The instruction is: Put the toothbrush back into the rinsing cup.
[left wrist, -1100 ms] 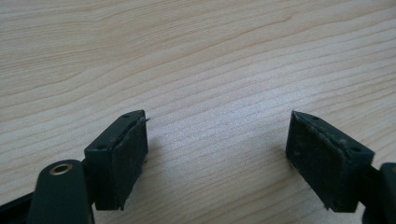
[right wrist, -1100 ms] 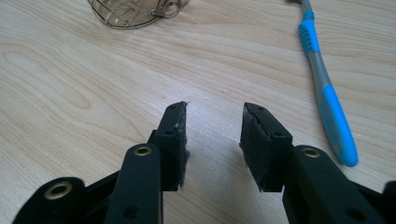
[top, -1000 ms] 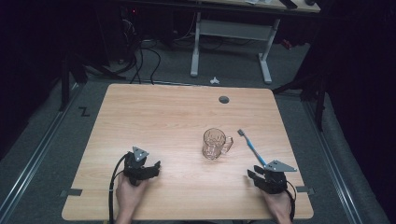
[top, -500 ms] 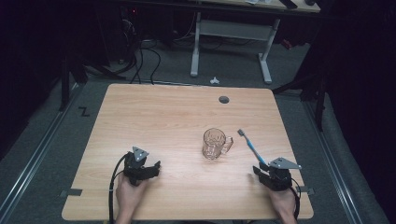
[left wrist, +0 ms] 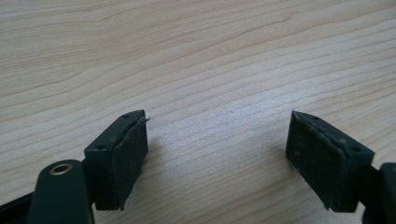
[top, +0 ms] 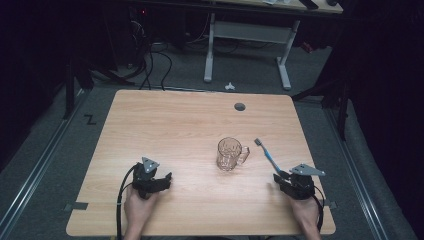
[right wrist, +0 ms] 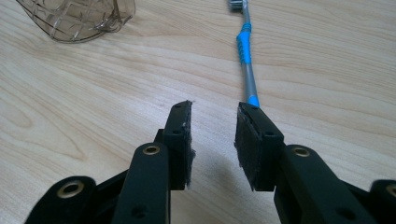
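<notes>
On the wooden surface [top: 175,125] a toothbrush [right wrist: 246,51] lies just beyond the right gripper [right wrist: 212,135] — fingers narrowing, nothing gripped; left gripper [left wrist: 217,154] spread wide.

One wooden table [top: 165,125] carries everything, and it has one round dark grommet hole [top: 240,106] near its far edge, well beyond both tools. Two hand-held grippers sit at the near side — the left gripper [top: 162,179] and the right gripper [top: 278,178] — each with two black jaws, so four jaws in all. One clear glass mug [top: 229,153] with one handle stands between the two tools, ahead of them. One toothbrush [top: 266,155] lies just ahead of the right gripper — one grey stem with blue grip bands. Two hands, one per tool. One small white object [top: 229,86] lies on the floor beyond the table.
</notes>
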Demonstrator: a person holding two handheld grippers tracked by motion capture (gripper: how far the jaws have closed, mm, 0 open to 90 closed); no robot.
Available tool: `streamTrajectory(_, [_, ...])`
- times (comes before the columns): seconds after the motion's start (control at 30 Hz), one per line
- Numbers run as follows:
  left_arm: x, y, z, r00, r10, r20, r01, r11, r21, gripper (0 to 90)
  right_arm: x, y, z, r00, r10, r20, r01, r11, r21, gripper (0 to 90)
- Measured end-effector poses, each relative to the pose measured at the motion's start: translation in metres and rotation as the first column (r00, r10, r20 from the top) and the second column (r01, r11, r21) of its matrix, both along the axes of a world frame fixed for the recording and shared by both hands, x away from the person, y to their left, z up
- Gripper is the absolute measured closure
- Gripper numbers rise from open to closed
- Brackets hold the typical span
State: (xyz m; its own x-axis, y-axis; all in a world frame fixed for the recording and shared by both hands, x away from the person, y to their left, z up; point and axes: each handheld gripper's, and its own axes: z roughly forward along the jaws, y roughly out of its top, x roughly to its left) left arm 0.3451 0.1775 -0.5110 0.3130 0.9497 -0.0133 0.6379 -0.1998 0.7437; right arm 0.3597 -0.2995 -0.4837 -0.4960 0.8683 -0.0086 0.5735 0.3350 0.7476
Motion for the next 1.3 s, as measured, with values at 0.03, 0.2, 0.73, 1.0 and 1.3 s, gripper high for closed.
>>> streamTrajectory(0.03, [0.000,0.000,0.000,1.0000,0.000,0.000,0.000,1.0000,0.000,21.5,0.001,-0.001,0.001,1.0000,-0.002,-0.002,0.002,1.000,-0.002,66.5])
streamTrajectory(0.2, [0.000,0.000,0.000,1.0000,0.000,0.000,0.000,1.0000,0.000,21.4,0.006,-0.002,0.003,1.0000,-0.002,-0.006,0.002,1.000,-0.015,67.1])
streamTrajectory(0.73, [0.000,0.000,0.000,1.0000,-0.002,0.001,0.002,1.0000,-0.002,21.2,0.029,0.002,0.011,0.9995,-0.005,-0.031,0.004,0.999,-0.031,67.4])
streamTrajectory(1.0, [0.000,0.000,0.000,1.0000,-0.003,0.001,0.003,1.0000,-0.002,21.2,0.039,0.004,0.016,0.9990,-0.006,-0.043,0.005,0.999,-0.044,66.8])
streamTrajectory(1.3, [0.000,0.000,0.000,1.0000,-0.007,0.001,0.007,1.0000,-0.001,21.2,0.055,0.014,0.018,0.9967,0.005,-0.081,-0.011,0.997,-0.075,63.3])
